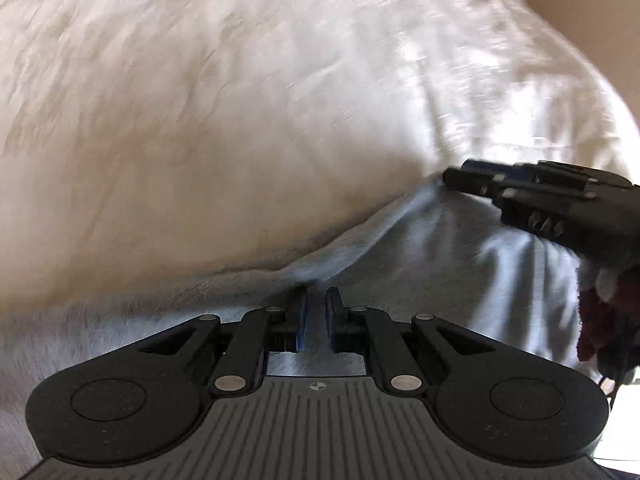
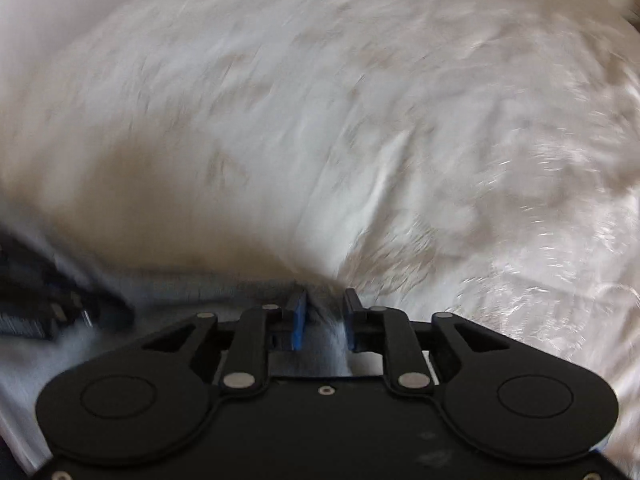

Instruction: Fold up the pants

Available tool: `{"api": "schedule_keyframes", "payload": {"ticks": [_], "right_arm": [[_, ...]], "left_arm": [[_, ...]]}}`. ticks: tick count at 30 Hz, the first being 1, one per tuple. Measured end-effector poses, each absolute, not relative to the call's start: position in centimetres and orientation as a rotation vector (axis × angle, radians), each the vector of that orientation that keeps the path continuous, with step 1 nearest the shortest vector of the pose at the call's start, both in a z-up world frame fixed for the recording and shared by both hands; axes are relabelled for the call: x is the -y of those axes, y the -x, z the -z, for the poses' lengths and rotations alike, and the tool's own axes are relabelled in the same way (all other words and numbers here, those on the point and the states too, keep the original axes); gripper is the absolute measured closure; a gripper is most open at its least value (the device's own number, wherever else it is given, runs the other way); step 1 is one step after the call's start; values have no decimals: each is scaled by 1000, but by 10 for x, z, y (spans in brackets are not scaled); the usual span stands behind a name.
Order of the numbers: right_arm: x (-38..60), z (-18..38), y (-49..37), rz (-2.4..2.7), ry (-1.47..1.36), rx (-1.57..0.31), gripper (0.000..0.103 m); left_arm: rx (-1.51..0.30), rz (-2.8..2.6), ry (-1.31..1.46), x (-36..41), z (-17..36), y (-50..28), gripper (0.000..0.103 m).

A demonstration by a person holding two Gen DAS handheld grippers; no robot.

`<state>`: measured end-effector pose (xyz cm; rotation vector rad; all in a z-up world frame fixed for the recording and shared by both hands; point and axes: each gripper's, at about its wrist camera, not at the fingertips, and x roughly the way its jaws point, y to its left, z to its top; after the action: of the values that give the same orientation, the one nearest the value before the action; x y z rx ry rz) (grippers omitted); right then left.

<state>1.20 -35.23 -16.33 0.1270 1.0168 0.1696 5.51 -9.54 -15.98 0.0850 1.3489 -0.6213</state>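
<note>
Pale blue-grey pants lie on a white bedsheet. In the left wrist view my left gripper is shut, pinching a raised ridge of the pants' far edge between its blue pads. My right gripper comes in from the right, with its tips at the same edge further along. In the blurred right wrist view the right gripper stands partly open; the pants run into the gap between its fingers, and the pads do not press. My left gripper shows as a dark blur at the left.
The white sheet fills most of both views, crumpled and shiny at the right. A dark red knitted sleeve shows behind the right gripper. A beige surface lies past the bed's top right corner.
</note>
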Motion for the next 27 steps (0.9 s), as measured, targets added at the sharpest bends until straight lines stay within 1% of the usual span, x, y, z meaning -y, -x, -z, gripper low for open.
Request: {"api": "schedule_keyframes", "payload": {"ticks": [2,3,7,10,13,15,18,21,23,25,27], "right_arm": [[373,142,6,-74,-207,-968,58],[381,135,13,-28,-228,-956,56],[424,123,65,201,-262,-970,56],[446,135,108,342,-224,-1064,56],[449,160,146,421,-169,-1209,58],[450,163,177,437,-204,-1203,58],[446,158,191,438,-205,-1199,59],[449,141,192,433,-282,-1114,49],[459,132,185,414,-330,-1030,30],[471,131,170,394,-365,-1000,26],[487,139,147,371,-404,-984,25]], "left_arm": [[-1317,672,-129,106,149,-53,93],[-1303,703,-145,112,144,-51,93],[-1262,825,-165,146,137,-49,93],[-1217,879,-196,177,138,-47,92],[-1238,874,-227,194,150,-46,92],[-1258,858,-239,194,158,-44,92],[-1285,828,-267,191,168,-42,92],[-1303,827,-259,181,167,-43,92],[-1302,828,-257,179,164,-42,92],[-1301,827,-268,177,162,-41,92],[-1304,827,-274,177,161,-40,91]]}}
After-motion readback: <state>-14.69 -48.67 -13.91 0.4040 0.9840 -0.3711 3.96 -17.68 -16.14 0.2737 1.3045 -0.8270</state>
